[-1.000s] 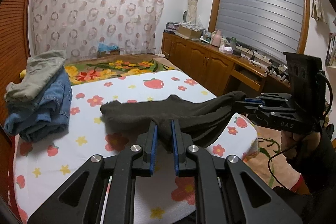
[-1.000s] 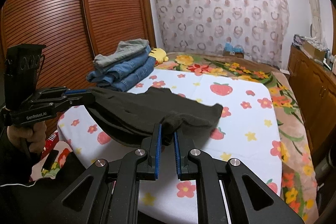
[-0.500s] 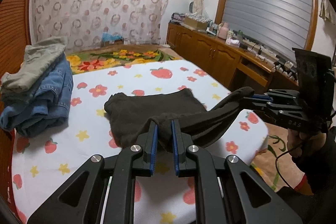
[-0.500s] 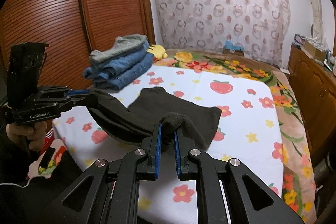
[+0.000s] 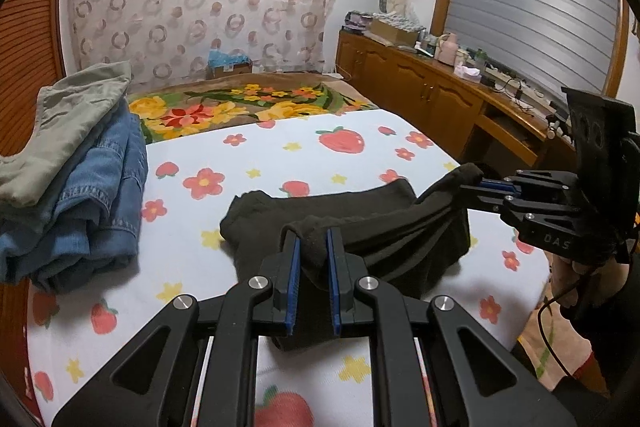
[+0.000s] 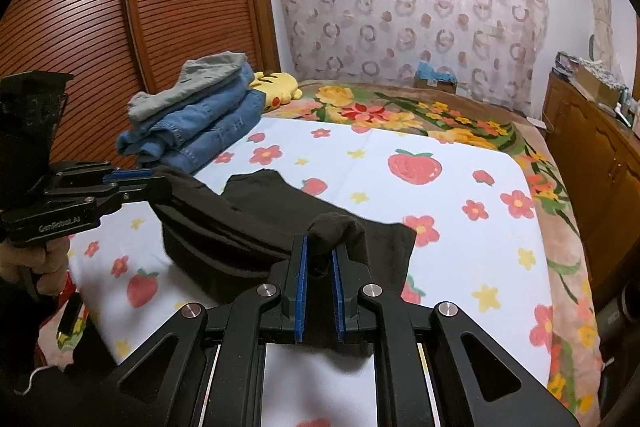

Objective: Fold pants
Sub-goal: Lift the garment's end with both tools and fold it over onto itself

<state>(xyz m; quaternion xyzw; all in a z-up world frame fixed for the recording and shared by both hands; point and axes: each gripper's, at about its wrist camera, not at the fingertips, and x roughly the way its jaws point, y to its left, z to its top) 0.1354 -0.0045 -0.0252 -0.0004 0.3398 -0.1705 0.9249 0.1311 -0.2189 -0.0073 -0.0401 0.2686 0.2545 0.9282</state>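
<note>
The dark pants [image 5: 400, 231] lie folded over on the white strawberry-print bedsheet [image 5: 280, 155], their far part flat on the bed. My left gripper [image 5: 313, 247] is shut on one bunched corner of the pants just above the sheet. My right gripper [image 6: 320, 255] is shut on the other corner of the pants [image 6: 248, 223]. Each gripper shows in the other's view: the right one [image 5: 480, 183] at the right, the left one [image 6: 136, 179] at the left. The fabric between them sags in folds.
A stack of folded jeans with a grey garment on top [image 5: 72, 167] sits at the bed's left side, also seen in the right wrist view [image 6: 200, 115]. A yellow plush toy [image 6: 276, 91] lies behind it. A floral blanket [image 5: 240, 107] covers the far bed. Wooden cabinets [image 5: 440, 99] stand on the right.
Both grippers have moved forward and down over the bed with the held edge, so the pants have doubled over and lie lower on the sheet.
</note>
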